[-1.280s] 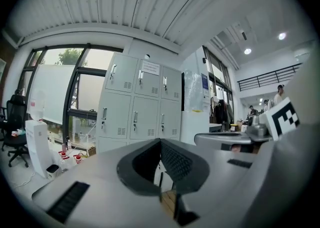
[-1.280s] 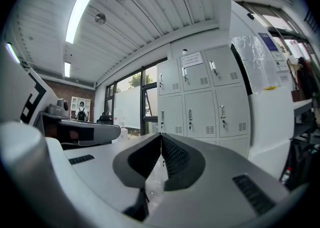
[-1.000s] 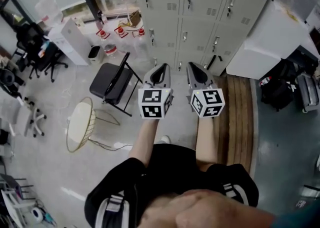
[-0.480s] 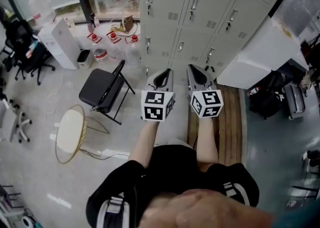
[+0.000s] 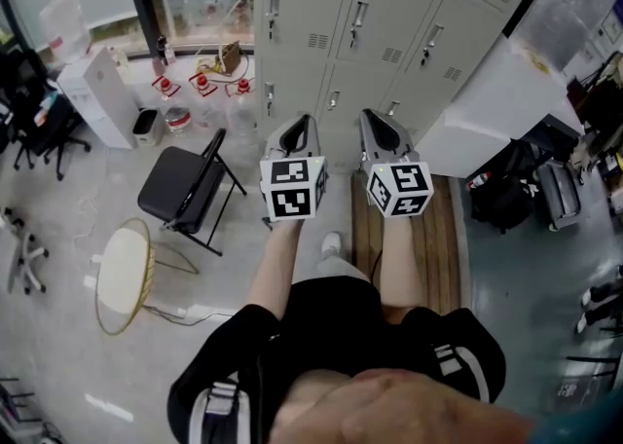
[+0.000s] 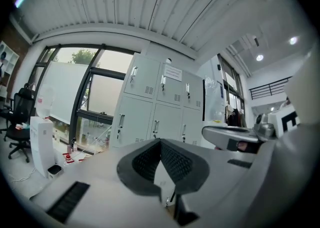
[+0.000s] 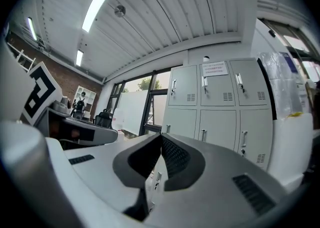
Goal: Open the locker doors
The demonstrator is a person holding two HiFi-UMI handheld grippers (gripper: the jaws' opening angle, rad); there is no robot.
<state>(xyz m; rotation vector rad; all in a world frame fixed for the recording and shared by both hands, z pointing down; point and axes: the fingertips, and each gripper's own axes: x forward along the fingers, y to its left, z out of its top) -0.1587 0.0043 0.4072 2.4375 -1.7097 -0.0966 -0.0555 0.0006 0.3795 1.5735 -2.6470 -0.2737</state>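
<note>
A bank of pale grey lockers [image 5: 375,18] stands ahead, three columns wide, every door closed, each with a small handle and vent. The lockers [image 6: 160,107] fill the middle of the left gripper view, and the lockers [image 7: 220,107] show again in the right gripper view. My left gripper [image 5: 300,128] and right gripper [image 5: 373,126] are held side by side in front of the person, well short of the doors. Both are shut with nothing between the jaws. In their own views the left gripper [image 6: 160,144] and the right gripper [image 7: 161,139] have tips meeting.
A black folding chair [image 5: 180,184] and a round gold-framed stool [image 5: 125,272] stand on the floor at left. A white cabinet [image 5: 492,106] sits right of the lockers, with a wooden plank strip [image 5: 443,238] in front. Office chairs, bags and clutter line both sides.
The person has walked closer to the lockers; they loom larger and the chair and stool slid left and down. Both grippers stayed shut, held level together.
</note>
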